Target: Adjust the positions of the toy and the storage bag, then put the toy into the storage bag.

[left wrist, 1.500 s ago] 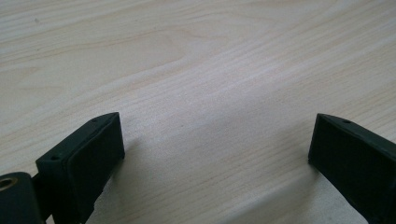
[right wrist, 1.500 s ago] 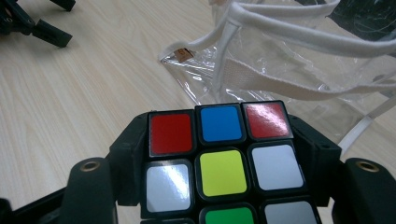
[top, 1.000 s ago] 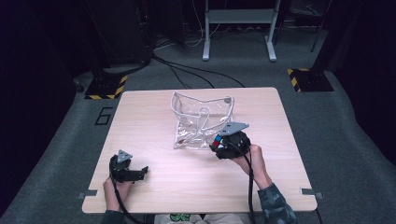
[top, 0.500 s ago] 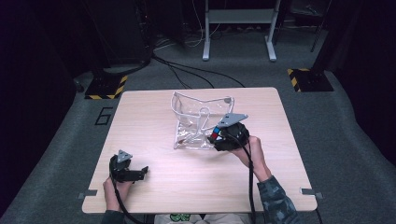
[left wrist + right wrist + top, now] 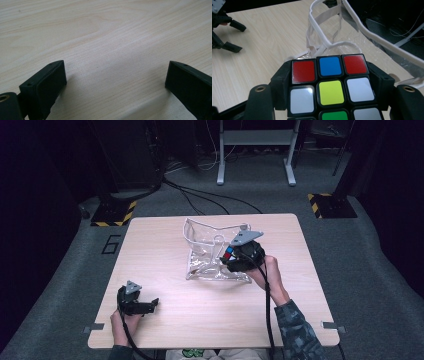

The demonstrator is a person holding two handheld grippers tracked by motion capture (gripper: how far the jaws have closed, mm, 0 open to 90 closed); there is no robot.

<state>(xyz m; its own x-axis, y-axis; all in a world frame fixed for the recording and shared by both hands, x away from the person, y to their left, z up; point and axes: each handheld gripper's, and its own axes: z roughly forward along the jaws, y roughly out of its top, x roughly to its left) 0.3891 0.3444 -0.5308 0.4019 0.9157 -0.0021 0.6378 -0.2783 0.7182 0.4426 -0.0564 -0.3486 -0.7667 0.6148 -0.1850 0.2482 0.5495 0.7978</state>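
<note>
The right gripper [image 5: 235, 261] holds a puzzle cube [image 5: 330, 85] above the clear plastic bag [image 5: 210, 255] in the middle of the worktop [image 5: 165, 240]. In the right gripper view the cube sits squarely between the two black jaws, one pressed against each of its side faces, so the jaws are clamped on it. The face turned to that camera shows a red, a blue and a red tile across the far row, then white, yellow and white, with a green tile below the yellow one. From the high view only a red and a blue tile of the cube [image 5: 228, 253] peek out at the front of the gripper, which a hand [image 5: 265, 275] holds from the near right, the cable trailing back along the forearm.

The bag lies crumpled and partly open, its white-edged rim and straps [image 5: 329, 37] rising just beyond the cube in the right gripper view — close to it, though whether cube and bag touch I cannot tell.

The left gripper [image 5: 145, 306] rests low at the near left corner of the worktop, well apart from the bag and the cube. Its jaws stand wide apart with nothing but bare pale wood [image 5: 112, 50] between them — one jaw at each lower corner of the left gripper view.
</note>
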